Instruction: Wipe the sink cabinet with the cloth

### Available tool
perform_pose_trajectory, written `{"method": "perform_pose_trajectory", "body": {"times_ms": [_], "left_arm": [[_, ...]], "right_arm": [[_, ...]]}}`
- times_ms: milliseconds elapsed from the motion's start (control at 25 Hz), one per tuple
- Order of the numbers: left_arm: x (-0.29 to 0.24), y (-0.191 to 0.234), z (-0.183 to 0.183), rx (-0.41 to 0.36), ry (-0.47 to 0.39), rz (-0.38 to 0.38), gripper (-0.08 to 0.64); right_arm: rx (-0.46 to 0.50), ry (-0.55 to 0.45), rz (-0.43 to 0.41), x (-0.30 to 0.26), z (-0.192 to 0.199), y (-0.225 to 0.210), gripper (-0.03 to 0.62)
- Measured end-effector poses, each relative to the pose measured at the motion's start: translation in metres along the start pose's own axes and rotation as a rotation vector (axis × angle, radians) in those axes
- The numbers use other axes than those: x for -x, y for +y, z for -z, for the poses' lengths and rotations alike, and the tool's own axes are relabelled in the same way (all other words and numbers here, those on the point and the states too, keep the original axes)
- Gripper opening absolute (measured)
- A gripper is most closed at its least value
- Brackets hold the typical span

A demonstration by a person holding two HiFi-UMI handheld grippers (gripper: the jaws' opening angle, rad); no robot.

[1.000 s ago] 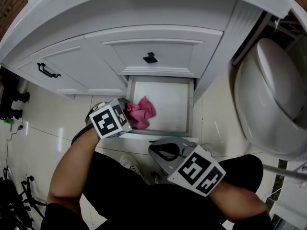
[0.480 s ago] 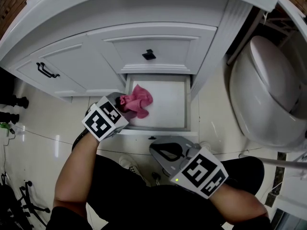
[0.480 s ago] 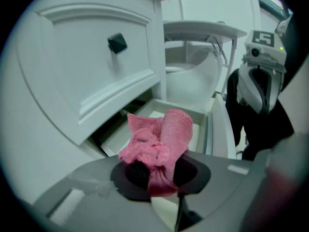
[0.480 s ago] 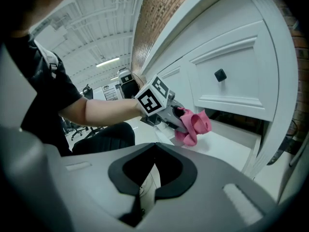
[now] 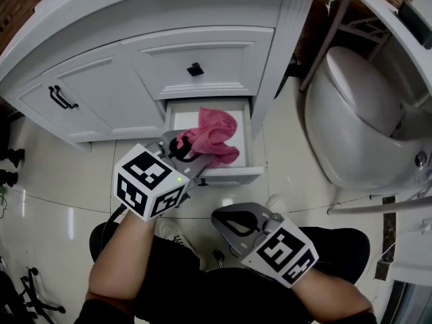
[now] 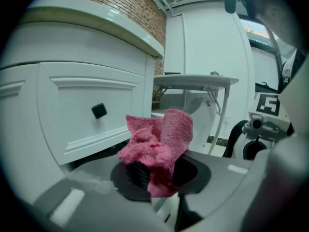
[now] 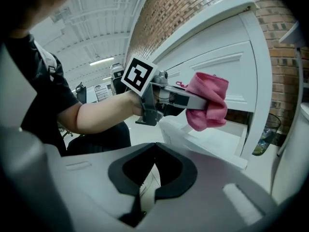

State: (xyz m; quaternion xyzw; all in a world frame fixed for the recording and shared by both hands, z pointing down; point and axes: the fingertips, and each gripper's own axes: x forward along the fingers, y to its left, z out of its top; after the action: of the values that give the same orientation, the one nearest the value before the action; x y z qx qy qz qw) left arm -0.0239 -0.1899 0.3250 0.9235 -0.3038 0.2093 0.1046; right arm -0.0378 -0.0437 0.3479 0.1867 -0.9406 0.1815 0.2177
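Your left gripper [image 5: 182,150], at the centre of the head view, has its jaws clamped on the pink cloth [image 5: 216,135]; the cloth is bunched so that a thick pad juts past the tips, likely so fabric meets the panel before plastic does; it hangs above the open drawer [image 5: 229,175] at the foot of the white sink cabinet [image 5: 202,46], touching no surface that I can see; your right gripper [image 5: 234,223], lower centre, has its jaws together on nothing and sits back near your lap, clear of the wiping path; the cabinet front, upper centre, looks like the nearest face to wipe.
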Motion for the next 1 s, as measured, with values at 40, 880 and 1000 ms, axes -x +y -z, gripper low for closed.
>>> {"method": "perform_pose_trajectory", "body": {"times_ms": [40, 880, 1000], "left_arm": [[-0.005, -0.014, -0.001, -0.005, -0.005, 0.023, 0.095], [-0.038, -0.103, 0.021, 0.017, -0.006, 0.06, 0.092], [-0.027, -0.097, 0.028, 0.015, -0.002, 0.036, 0.092]], "right_arm": [[-0.004, -0.004, 0.016, 0.005, 0.005, 0.002, 0.008], [0.021, -0.026, 0.105, 0.048, 0.051, 0.021, 0.008], [0.023, -0.021, 0.105, 0.045, 0.051, 0.023, 0.008]]}}
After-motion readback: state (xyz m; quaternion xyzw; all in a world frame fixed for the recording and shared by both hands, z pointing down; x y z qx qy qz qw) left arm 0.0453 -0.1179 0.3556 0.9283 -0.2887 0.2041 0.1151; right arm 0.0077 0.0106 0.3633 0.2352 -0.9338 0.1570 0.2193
